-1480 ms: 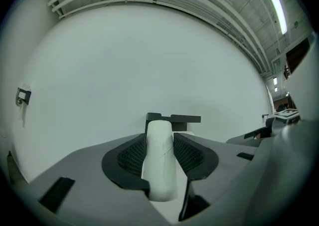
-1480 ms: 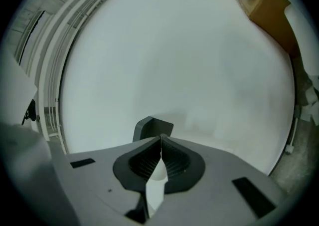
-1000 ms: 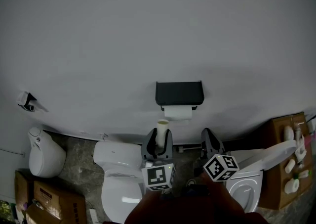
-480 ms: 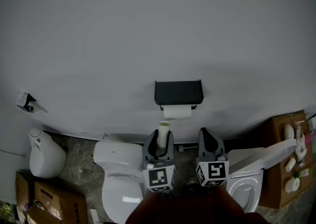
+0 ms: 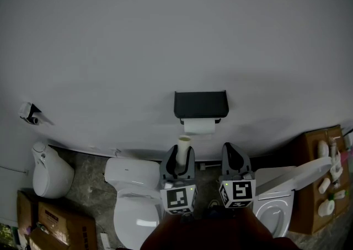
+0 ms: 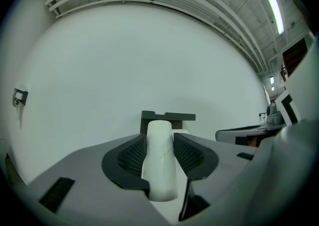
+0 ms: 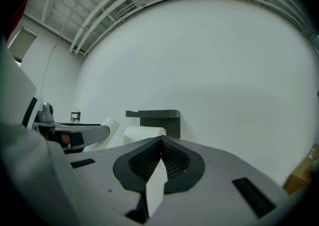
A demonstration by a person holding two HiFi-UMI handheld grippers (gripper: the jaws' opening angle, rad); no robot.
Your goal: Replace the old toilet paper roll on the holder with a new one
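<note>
A black toilet paper holder (image 5: pixel 199 104) hangs on the white wall with a white paper roll (image 5: pixel 198 127) under its lid. My left gripper (image 5: pixel 177 158) stands just below and left of it, shut on a bare cardboard tube (image 5: pixel 182 148) that sticks out upright past the jaws. In the left gripper view the tube (image 6: pixel 160 155) fills the gap between the pads, and the holder (image 6: pixel 167 116) shows behind it. My right gripper (image 5: pixel 233 152) is level, to the right of the holder, shut with nothing held. In the right gripper view its jaws (image 7: pixel 162 140) meet before the holder (image 7: pixel 154 115) and roll (image 7: pixel 143 132).
On the floor below stand a white toilet (image 5: pixel 135 199) at the left and a second toilet with its lid up (image 5: pixel 287 188) at the right. Cardboard boxes (image 5: pixel 49 224) lie bottom left. A brown box with bottles (image 5: pixel 325 182) sits at the right. A small fitting (image 5: pixel 28 113) is on the wall.
My right gripper has rolled so that its marker cube now faces squarely, and it has risen a little. The left gripper and the tube have stayed still.
</note>
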